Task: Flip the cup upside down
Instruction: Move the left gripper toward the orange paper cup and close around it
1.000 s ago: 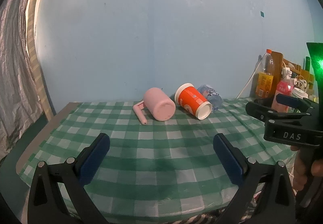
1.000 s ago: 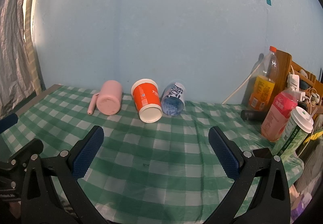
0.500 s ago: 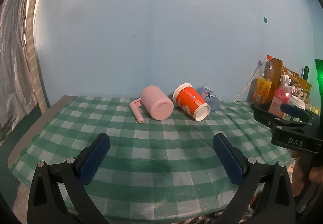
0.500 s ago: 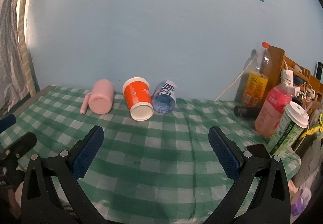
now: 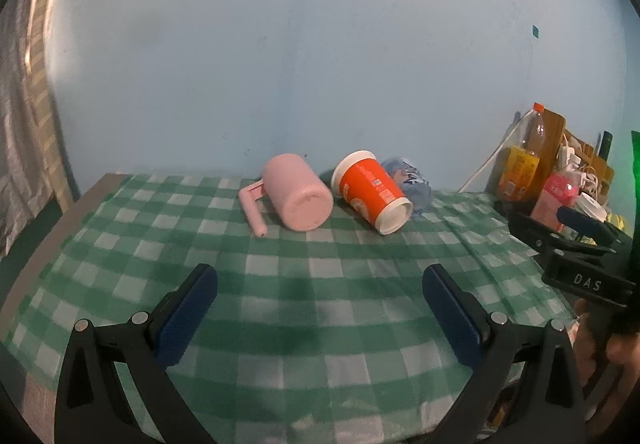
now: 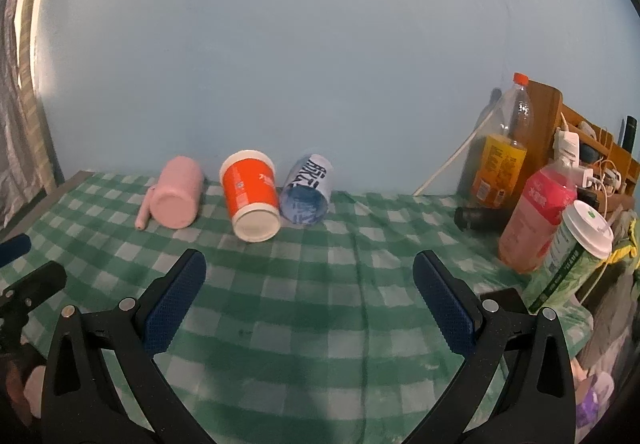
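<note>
Three cups lie on their sides near the back wall on a green checked tablecloth: a pink mug with a handle, an orange paper cup and a blue-and-white cup. They also show in the right wrist view: pink mug, orange cup, blue-and-white cup. My left gripper is open and empty, well in front of the cups. My right gripper is open and empty, also short of them. The right gripper shows at the left view's right edge.
At the right stand an orange-drink bottle, a pink bottle, a lidded green cup and a wooden rack with cables. A black cylinder lies beside them. The table's left edge drops off.
Both grippers have shifted slightly; the cups sit a little higher in the left view and a little further left in the right view. Both jaws stay open. The cups have not moved.
</note>
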The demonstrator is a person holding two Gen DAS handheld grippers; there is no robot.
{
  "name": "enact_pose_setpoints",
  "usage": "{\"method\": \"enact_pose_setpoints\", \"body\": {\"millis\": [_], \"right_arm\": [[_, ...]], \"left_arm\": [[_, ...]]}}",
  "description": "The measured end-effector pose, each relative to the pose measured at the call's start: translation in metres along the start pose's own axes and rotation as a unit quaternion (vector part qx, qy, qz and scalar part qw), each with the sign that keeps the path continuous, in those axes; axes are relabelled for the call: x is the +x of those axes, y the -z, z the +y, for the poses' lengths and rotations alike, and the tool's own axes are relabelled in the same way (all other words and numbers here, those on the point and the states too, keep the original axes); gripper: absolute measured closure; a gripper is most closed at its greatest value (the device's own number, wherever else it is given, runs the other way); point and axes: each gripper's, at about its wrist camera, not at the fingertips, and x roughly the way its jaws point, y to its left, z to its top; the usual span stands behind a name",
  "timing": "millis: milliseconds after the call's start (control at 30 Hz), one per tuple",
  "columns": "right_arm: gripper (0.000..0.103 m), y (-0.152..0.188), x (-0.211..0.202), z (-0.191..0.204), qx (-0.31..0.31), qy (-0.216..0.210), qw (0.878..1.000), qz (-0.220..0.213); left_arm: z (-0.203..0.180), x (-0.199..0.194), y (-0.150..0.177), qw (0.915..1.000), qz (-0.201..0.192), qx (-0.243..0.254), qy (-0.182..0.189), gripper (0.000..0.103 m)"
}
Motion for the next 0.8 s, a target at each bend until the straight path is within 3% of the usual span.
{"method": "enact_pose_setpoints", "body": {"millis": [133, 400, 800], "right_arm": [[0.001, -0.011, 0.016, -0.011, 0.003, 0.004, 1.000, 0.011], [0.001, -0.024, 0.043, -0.036, 0.020, 0.015, 0.999, 0.031], [0.001, -0.033, 0.085, -0.054, 0.036, -0.038, 0.996, 0.070]], "left_arm": [[-0.007, 0.023, -0.018, 0.9991, 0.024, 0.006, 0.034, 0.000], [-0.029, 0.085, -0.053, 0.9944, 0.095, 0.008, 0.045, 0.000], [-0.054, 0.157, -0.086, 0.9876, 0.155, -0.014, 0.022, 0.000]]}}
